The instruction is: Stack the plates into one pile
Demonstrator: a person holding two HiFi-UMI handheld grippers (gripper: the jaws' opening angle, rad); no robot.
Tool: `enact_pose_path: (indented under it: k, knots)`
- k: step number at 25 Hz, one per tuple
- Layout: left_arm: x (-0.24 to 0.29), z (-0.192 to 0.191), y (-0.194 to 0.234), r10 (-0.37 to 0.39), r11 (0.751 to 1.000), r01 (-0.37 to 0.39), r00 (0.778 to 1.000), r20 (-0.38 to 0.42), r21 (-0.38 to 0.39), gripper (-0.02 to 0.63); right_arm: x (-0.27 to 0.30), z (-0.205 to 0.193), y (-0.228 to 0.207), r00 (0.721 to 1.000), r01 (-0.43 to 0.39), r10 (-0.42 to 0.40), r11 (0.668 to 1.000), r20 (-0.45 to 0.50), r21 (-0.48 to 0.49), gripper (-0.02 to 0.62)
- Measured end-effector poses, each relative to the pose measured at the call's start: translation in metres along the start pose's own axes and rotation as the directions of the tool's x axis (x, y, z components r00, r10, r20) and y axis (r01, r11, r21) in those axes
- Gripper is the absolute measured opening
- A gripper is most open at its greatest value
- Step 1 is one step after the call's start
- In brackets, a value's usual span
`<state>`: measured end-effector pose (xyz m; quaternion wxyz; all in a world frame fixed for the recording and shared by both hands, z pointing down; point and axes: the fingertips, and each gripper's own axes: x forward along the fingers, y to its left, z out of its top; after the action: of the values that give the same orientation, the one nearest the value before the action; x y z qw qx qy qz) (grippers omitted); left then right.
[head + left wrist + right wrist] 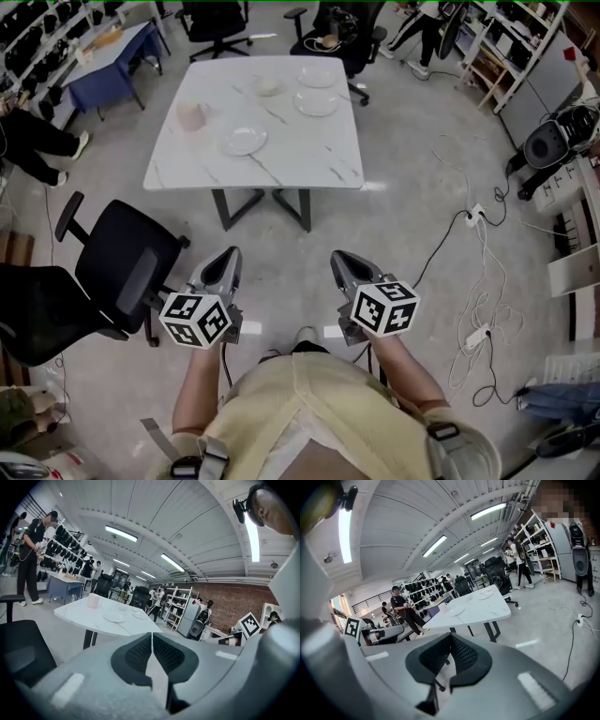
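Plates (244, 141) lay apart on the white table (309, 157), and my left gripper (228, 257) and right gripper (339, 262) were shut, empty.

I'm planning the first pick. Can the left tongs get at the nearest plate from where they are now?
Probably not yet. The left tongs, shut and empty, sit well short of the table, and the plate lies in from its near edge. Open floor lies between; stepping forward should do.
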<state>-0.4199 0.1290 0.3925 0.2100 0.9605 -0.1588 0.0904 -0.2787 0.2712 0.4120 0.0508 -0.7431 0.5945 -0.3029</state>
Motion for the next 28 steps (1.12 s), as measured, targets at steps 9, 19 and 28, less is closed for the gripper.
enact_pose_path:
  k: [9,19,28]
  knots:
    - [0.037,0.003,-0.007,0.016,0.998,-0.013,0.999,0.039,-0.060,0.086,0.012,0.007,-0.022,0.998,-0.049,0.047,0.998,-0.047,-0.031,0.003]
    - [0.061,-0.004,0.003,0.030,0.988,-0.030,1.000,-0.004,-0.154,0.114,0.026,0.018,-0.036,0.997,-0.067,0.065,0.997,-0.046,-0.047,0.003]
    - [0.106,0.006,0.041,0.076,0.973,-0.081,0.997,-0.029,-0.214,0.169,0.048,0.031,-0.052,0.998,-0.035,0.032,0.997,-0.054,-0.064,0.004]
